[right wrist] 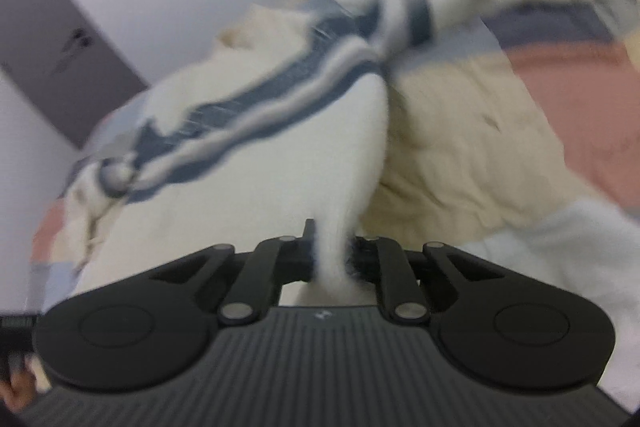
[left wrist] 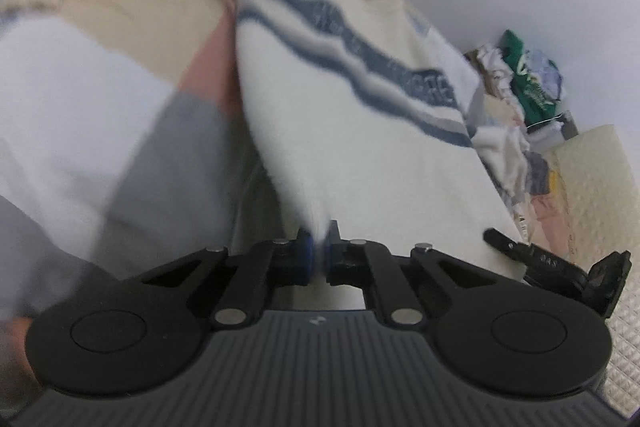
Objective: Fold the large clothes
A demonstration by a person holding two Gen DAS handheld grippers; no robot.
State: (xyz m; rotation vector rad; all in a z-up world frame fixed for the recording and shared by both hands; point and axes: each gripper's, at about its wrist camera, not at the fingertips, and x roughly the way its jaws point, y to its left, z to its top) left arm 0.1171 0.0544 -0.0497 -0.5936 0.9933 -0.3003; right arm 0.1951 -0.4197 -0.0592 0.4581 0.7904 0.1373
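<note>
Left wrist view showed the left claw point(left wrist: 318, 251) clamped together on a pinched edge of a cream sweater point(left wrist: 360, 131) with dark blue stripes across its chest. The sweater stretched away from the claw over a bed whose patchwork bedspread point(left wrist: 132, 131) showed cream, pink, grey and white blocks. A heap of other clothes point(left wrist: 520, 99), with something green on top, lay past the sweater near the wall. The other black claw's tip poked in at the right edge, beside the sweater's hem.

In the right wrist view, the right claw point(right wrist: 332, 255) was likewise closed on a bunched fold of the same sweater point(right wrist: 248, 163), the cloth squeezed between its fingers. The striped sleeve point(right wrist: 404, 15) trailed off toward the upper right, over the bedspread point(right wrist: 472, 147). Both views were blurred. A grey door point(right wrist: 52, 39) stood at the left.
</note>
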